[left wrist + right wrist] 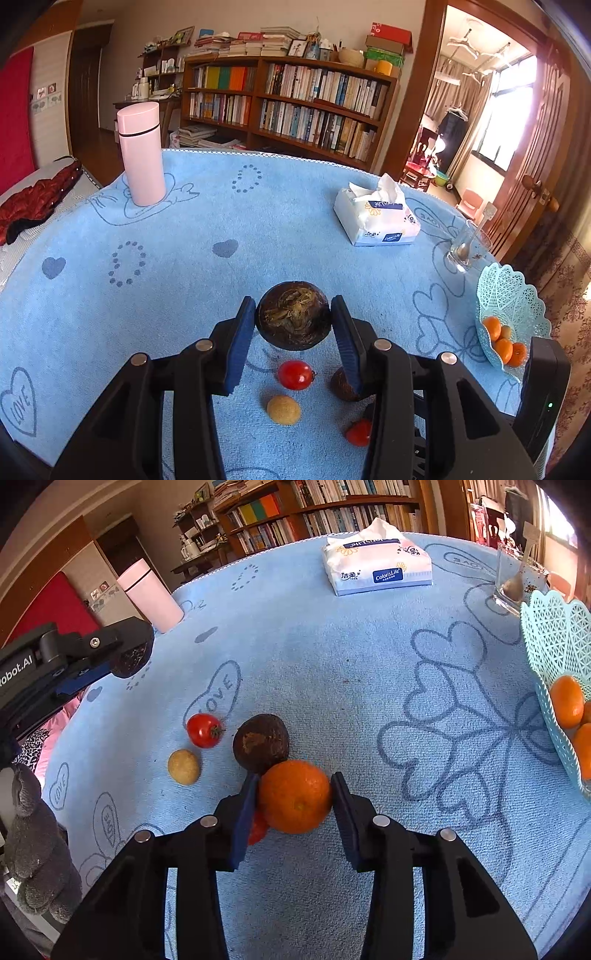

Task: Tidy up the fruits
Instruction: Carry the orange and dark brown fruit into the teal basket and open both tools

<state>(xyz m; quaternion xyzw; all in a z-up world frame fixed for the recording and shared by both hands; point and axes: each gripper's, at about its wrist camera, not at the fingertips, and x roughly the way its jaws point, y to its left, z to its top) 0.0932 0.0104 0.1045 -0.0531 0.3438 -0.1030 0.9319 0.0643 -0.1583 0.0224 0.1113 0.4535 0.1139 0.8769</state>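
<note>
The left gripper (293, 319) holds a dark brown round fruit (293, 314) between its blue fingers (240, 343), lifted above the surface (258, 221) under its blue towel. The right gripper (294, 797) has its fingers (245, 812) pressed against both sides of an orange (294, 795) that rests on the towel, touching a second dark brown fruit (260, 742), with a red tomato (204, 730) and a small yellow-tan fruit (183, 766) just to their left. At the right edge of the surface stands a pale blue lattice basket (554, 635) with more oranges (567, 701) inside.
</note>
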